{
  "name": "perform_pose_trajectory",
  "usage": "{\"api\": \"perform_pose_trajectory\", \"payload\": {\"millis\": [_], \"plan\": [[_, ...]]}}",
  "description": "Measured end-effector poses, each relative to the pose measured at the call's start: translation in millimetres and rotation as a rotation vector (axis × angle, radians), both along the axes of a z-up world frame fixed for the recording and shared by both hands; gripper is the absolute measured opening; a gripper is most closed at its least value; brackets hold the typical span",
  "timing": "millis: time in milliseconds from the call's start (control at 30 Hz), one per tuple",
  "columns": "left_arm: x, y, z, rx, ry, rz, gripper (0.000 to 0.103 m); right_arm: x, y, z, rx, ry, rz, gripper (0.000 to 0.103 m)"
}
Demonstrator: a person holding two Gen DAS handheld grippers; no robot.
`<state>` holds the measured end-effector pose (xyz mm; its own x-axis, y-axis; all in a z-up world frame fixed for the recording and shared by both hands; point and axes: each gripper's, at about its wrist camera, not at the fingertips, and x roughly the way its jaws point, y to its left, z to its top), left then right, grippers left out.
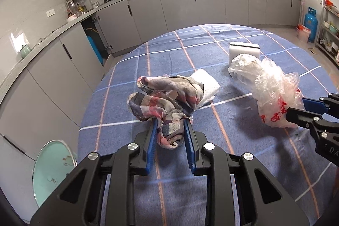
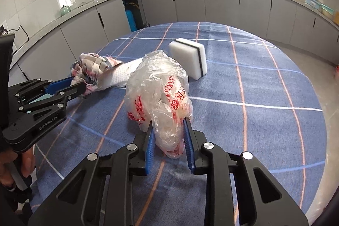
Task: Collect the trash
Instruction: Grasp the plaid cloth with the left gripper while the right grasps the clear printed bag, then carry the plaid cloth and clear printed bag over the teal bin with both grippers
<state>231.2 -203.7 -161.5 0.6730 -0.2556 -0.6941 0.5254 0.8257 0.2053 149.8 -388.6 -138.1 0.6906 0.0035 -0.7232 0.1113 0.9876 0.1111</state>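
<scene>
A crumpled checked cloth point(image 1: 167, 96) lies on the round table's blue plaid cover point(image 1: 233, 141). My left gripper point(image 1: 170, 123) is shut on its near end, blue pads pressing both sides; the same grip shows in the right wrist view on the checked cloth point(image 2: 89, 71) by the left gripper point(image 2: 74, 83). A crumpled clear plastic bag with red print point(image 2: 161, 96) sits mid-table, and my right gripper point(image 2: 168, 122) is shut on its near part. The plastic bag point(image 1: 273, 90) and right gripper point(image 1: 296, 107) also appear at the right of the left wrist view.
A white folded paper towel point(image 1: 206, 83) lies under the cloth's far side. A white sponge with a black stripe point(image 2: 190, 56) stands behind the bag. Grey kitchen cabinets point(image 1: 190, 7) ring the table; a green round lid point(image 1: 53, 168) sits low at left. A hand point(image 2: 25, 162) holds the left gripper.
</scene>
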Motion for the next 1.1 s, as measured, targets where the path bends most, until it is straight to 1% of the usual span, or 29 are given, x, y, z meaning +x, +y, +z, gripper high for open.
{"api": "perform_pose_trajectory", "payload": {"millis": [267, 667, 1100], "plan": [[-11, 13, 3, -0.016, -0.006, 0.022, 0.025, -8, 12, 0, -0.018, -0.005, 0.011, 0.026], [-24, 32, 20, -0.037, -0.056, 0.045, 0.025, -14, 27, 5, -0.04, -0.023, 0.032, 0.025], [-31, 57, 29, -0.054, -0.08, 0.07, 0.025, -16, 42, 12, -0.053, -0.042, 0.051, 0.025]]}}
